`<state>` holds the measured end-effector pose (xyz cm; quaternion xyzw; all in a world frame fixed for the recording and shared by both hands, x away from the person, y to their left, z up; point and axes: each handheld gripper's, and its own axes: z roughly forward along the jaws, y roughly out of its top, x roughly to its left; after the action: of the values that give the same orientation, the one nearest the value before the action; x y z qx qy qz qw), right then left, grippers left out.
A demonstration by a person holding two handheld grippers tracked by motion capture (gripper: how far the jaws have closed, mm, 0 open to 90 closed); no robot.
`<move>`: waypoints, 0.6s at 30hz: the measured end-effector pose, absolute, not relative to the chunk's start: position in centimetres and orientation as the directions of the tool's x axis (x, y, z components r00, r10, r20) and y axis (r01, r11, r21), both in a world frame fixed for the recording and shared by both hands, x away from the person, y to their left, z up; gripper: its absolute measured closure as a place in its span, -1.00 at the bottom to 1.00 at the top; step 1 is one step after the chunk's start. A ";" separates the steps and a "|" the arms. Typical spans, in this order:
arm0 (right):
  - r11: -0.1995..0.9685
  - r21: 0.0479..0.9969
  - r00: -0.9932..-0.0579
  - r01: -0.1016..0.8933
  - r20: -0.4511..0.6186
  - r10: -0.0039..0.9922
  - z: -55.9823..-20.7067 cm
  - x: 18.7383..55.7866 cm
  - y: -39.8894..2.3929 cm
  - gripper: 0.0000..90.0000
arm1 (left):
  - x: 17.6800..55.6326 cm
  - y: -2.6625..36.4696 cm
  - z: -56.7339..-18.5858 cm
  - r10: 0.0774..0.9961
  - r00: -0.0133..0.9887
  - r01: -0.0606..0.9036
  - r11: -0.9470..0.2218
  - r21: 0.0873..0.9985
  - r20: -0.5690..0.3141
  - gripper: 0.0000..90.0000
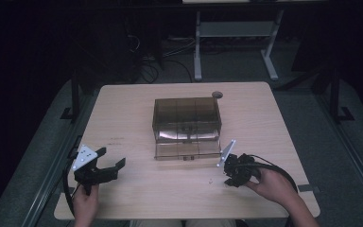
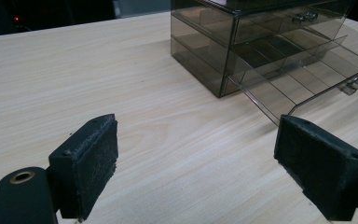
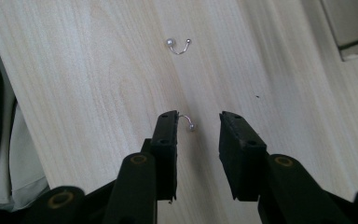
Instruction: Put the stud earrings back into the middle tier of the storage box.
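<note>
The pale wood-grain table (image 1: pixel 123 109) carries a smoked-plastic drawer organiser (image 1: pixel 186 116) — lower drawer (image 1: pixel 187 150) pulled out — and two small curved ball-ended metal studs (image 3: pixel 179 45) (image 3: pixel 187 121) near its front edge.

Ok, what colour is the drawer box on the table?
Smoky brown, see-through drawer box; the left gripper view shows it best.

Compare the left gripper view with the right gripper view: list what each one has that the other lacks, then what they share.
Left gripper view: the smoky clear drawer box with its bottom drawer pulled out, beyond the wide-open left gripper.

Right gripper view: two small curved silver earrings, one farther off, one between the jaws of the right gripper, apparently not yet pinched.

Both: the pale wooden table.
</note>
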<state>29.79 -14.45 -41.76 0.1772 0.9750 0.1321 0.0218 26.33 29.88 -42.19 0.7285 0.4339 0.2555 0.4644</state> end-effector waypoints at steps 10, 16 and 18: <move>0.923 0.190 -0.942 0.334 0.026 0.335 -42.7 30.4 -13.3 0.63 | 26.1 30.2 -42.0 0.876 0.482 0.389 -0.185 0.902 -0.029 -0.71; 0.928 0.167 -0.943 0.332 0.030 0.332 -43.1 30.5 -13.1 0.67 | 26.2 30.2 -42.0 0.878 0.477 0.391 -0.182 0.902 -0.029 -0.71; 0.930 0.158 -0.944 0.330 0.031 0.330 -43.2 30.5 -13.0 0.69 | 26.2 30.2 -42.0 0.879 0.477 0.388 -0.183 0.903 -0.027 -0.71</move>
<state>30.51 -13.01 -43.24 0.1680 0.9825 0.0808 -0.0018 26.17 30.18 -42.01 0.7225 0.4383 0.2635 0.4653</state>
